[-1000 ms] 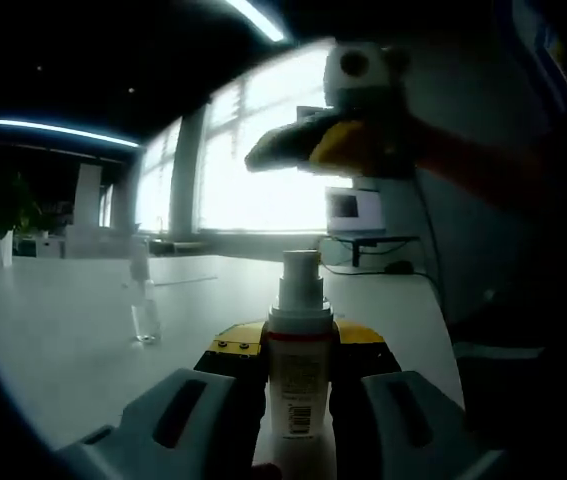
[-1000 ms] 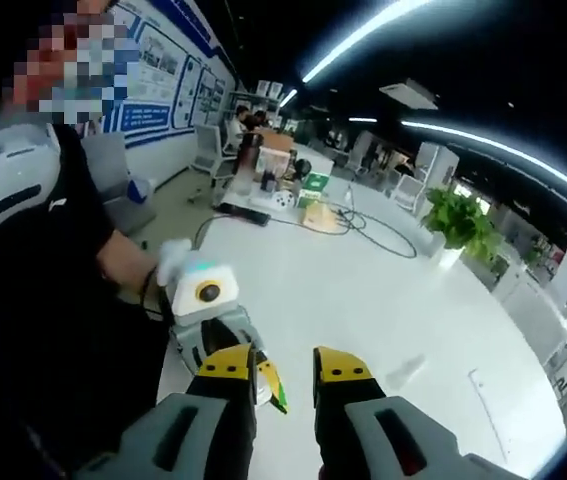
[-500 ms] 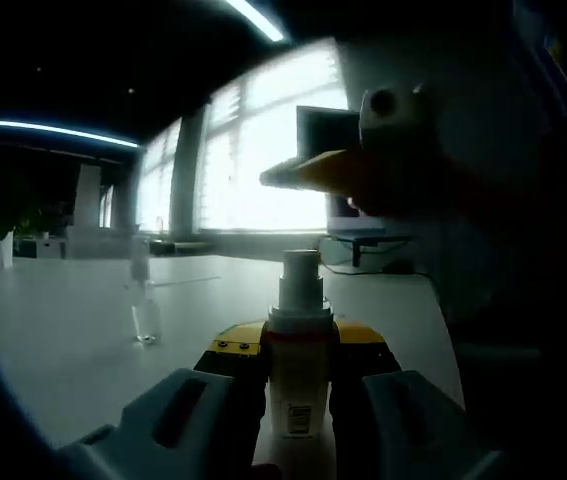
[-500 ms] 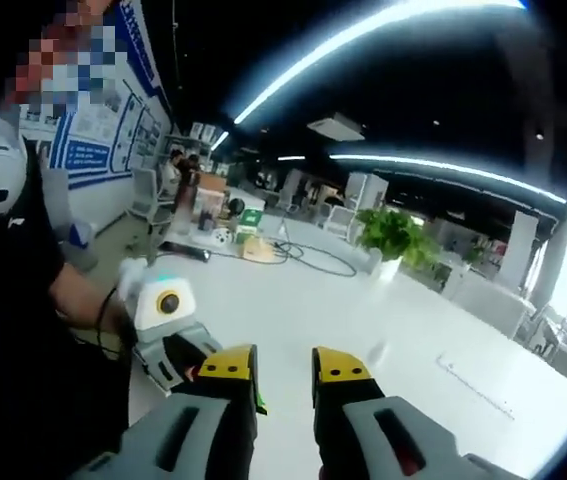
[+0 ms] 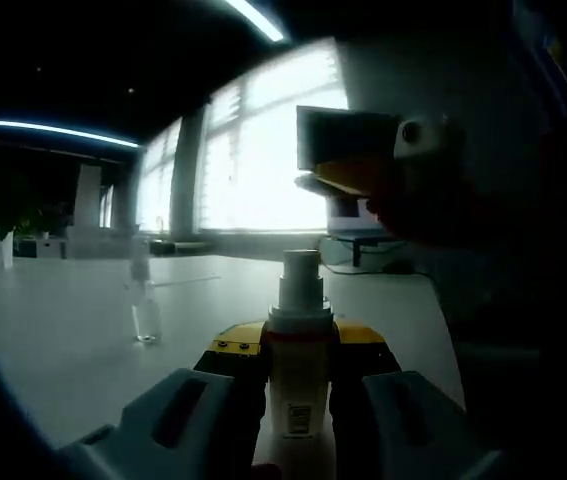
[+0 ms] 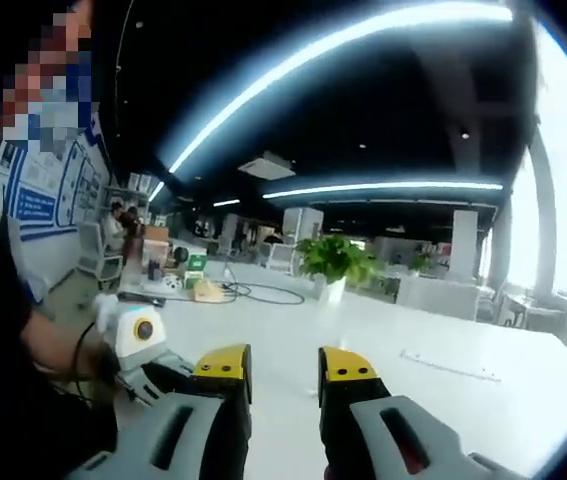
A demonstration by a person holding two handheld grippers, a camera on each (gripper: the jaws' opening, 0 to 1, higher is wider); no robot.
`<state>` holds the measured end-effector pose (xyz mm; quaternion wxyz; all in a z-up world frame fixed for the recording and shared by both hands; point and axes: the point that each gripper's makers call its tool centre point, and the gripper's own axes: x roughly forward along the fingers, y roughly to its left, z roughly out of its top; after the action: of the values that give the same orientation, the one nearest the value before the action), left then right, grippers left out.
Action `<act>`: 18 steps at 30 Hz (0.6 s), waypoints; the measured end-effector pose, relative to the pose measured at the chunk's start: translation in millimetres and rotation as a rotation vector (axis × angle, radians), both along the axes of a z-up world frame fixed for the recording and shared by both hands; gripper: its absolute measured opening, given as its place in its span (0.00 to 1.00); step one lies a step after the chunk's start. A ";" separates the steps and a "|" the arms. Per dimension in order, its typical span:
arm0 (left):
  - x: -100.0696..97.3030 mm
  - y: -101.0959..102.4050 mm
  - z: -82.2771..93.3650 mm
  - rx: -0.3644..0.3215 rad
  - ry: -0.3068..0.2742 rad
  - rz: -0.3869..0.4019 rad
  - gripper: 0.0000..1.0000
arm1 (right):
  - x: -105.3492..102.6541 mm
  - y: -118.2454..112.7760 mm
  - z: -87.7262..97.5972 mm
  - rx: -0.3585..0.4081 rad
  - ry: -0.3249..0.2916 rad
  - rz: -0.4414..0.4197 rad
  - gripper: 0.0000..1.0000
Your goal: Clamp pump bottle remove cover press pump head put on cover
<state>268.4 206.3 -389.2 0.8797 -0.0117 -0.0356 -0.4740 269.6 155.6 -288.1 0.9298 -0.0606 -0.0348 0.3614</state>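
Gripping the pump bottle (image 5: 298, 370) upright, the left gripper (image 5: 298, 400) has its jaws closed snug on the body, pump head bare. The right gripper (image 6: 281, 385) sits slightly parted, holding nothing. The clear cover (image 5: 145, 318) stands on the white table (image 5: 53, 330), well apart.

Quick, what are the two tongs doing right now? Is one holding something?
Left tongs: shut on the pump bottle, its pump head bare on top.
Right tongs: open, nothing between the jaws, raised above the white table.
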 end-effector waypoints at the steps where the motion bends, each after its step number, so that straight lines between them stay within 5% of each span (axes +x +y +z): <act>1: 0.1 0.1 0.0 0.000 -0.001 0.000 0.14 | 0.3 -4.2 1.7 0.026 0.002 -0.019 0.21; 18: 1.1 0.4 -0.3 0.000 0.001 0.004 0.14 | -12.2 -29.1 -20.4 0.131 -0.003 -0.119 0.22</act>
<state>269.4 206.7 -389.5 0.8806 -0.0117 -0.0352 -0.4724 257.4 126.5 -308.5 0.9516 -0.0019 -0.0562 0.3022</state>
